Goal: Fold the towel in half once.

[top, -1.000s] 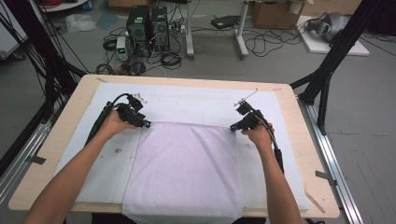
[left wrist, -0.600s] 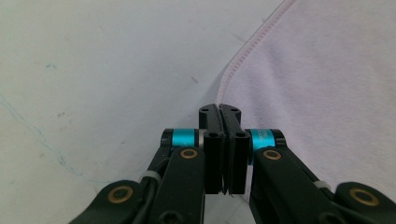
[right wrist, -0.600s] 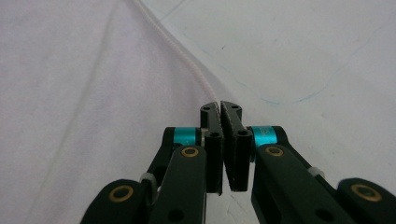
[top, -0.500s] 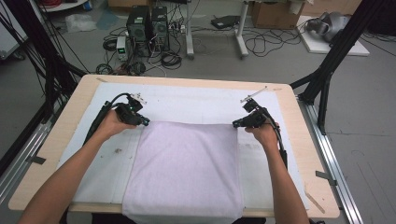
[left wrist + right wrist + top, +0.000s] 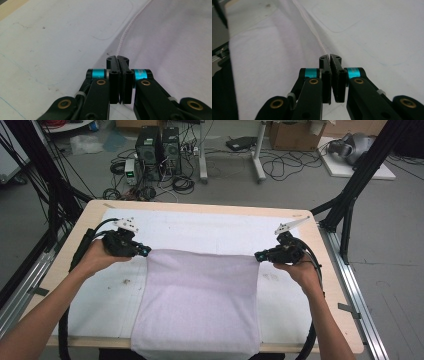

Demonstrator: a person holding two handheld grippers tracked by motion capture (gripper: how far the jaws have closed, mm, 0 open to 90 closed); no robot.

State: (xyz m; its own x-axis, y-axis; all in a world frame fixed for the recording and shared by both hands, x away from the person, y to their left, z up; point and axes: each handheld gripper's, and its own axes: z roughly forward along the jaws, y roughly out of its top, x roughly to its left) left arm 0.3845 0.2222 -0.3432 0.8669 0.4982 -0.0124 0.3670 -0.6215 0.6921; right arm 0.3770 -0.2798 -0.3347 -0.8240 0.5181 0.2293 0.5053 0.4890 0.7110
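The left gripper (image 5: 144,251) is clamped on one far corner of the pale lilac rectangular cloth (image 5: 200,305) — the right gripper (image 5: 260,255) pinches the other. Between them the hem runs taut; below, cloth drapes over the white-covered wooden table (image 5: 210,227).

a white mat (image 5: 210,227) is spread over a wooden table (image 5: 330,290), reaching beyond and to both sides of the grippers. two dark computer towers (image 5: 159,147) are seen on the grey floor far beyond the left gripper, amid coiled black cables (image 5: 182,184). a white table frame (image 5: 230,162) stands further back, between the two grippers. a cardboard box (image 5: 295,134) is set far beyond the right gripper.
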